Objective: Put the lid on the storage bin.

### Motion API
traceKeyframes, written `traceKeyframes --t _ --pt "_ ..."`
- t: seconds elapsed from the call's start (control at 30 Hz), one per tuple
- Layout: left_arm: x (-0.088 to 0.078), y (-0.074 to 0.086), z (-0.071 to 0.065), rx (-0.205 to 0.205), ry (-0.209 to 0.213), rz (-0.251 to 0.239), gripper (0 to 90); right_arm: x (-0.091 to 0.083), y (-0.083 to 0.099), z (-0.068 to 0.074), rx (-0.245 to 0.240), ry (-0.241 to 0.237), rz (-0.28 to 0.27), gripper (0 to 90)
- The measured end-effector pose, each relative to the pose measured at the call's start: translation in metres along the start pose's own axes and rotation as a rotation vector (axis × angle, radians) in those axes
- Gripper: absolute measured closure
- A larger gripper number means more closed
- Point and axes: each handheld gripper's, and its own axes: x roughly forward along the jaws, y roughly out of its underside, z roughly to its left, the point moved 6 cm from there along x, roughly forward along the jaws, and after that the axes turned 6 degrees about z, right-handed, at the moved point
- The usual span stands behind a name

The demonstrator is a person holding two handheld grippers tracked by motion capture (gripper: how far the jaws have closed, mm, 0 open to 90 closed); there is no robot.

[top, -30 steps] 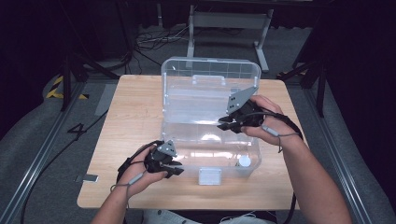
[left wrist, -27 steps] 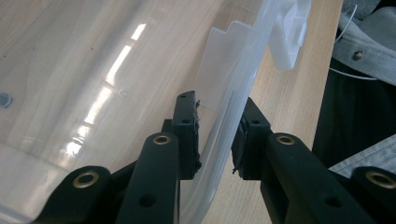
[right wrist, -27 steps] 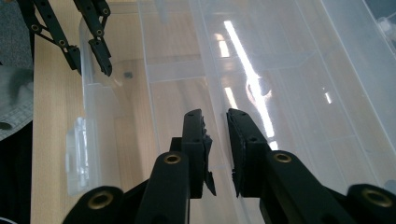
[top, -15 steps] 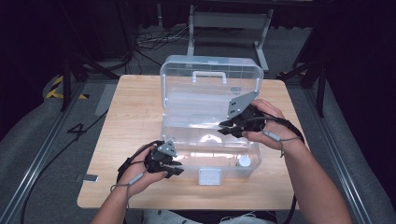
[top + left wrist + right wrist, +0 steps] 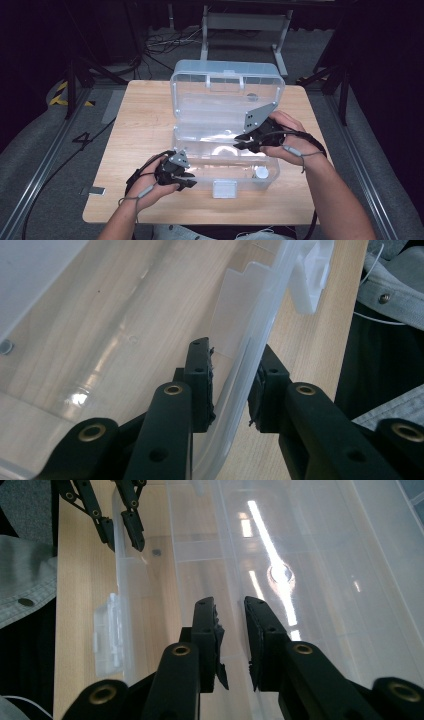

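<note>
Since the earlier frames, the lid [image 5: 227, 95] of the clear plastic box [image 5: 225, 150] is being seen raised farther toward upright, and the right hand-held gripper [image 5: 245, 140] is being carried slightly lower over the box interior; the left hand-held gripper [image 5: 186, 180] is being kept at the box's front wall.

The box is resting at the middle of the table [image 5: 135, 130], with its white latch [image 5: 224, 189] facing the person. A small white round item [image 5: 260, 173] is lying inside the box near its front right corner; its identity cannot be determined.

In the left gripper view, the left hand-held gripper [image 5: 232, 385] is being held with its jaws astride the front rim [image 5: 255, 340] of the box, one jaw inside the wall and one outside. A narrow gap is showing at each pad, so a firm clamp is not being confirmed. The right hand-held gripper [image 5: 231, 630] is being held part-open above the box floor, gripping nothing.

The box is judged to be light, thin-walled and smooth, so sliding on the table is to be expected. The rim or the moulded lid handle [image 5: 225, 80] is judged the stiffest place for a hold; flat panels are likely to flex.

Glare and transparency are obscuring the interior dividers. The hinge is being hidden behind the rear wall, and the box's front left corner is being covered by the left hand.
</note>
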Motion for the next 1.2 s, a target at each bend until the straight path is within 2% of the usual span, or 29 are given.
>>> traceKeyframes --t 0.77,1.2 --pt "0.0 0.0 0.0 0.004 -0.008 0.002 74.0 0.004 0.004 0.013 -0.016 -0.034 0.007 75.3" --pt "0.0 0.0 0.0 0.003 -0.009 0.003 74.0 0.005 0.006 0.018 -0.011 -0.033 0.011 74.6"
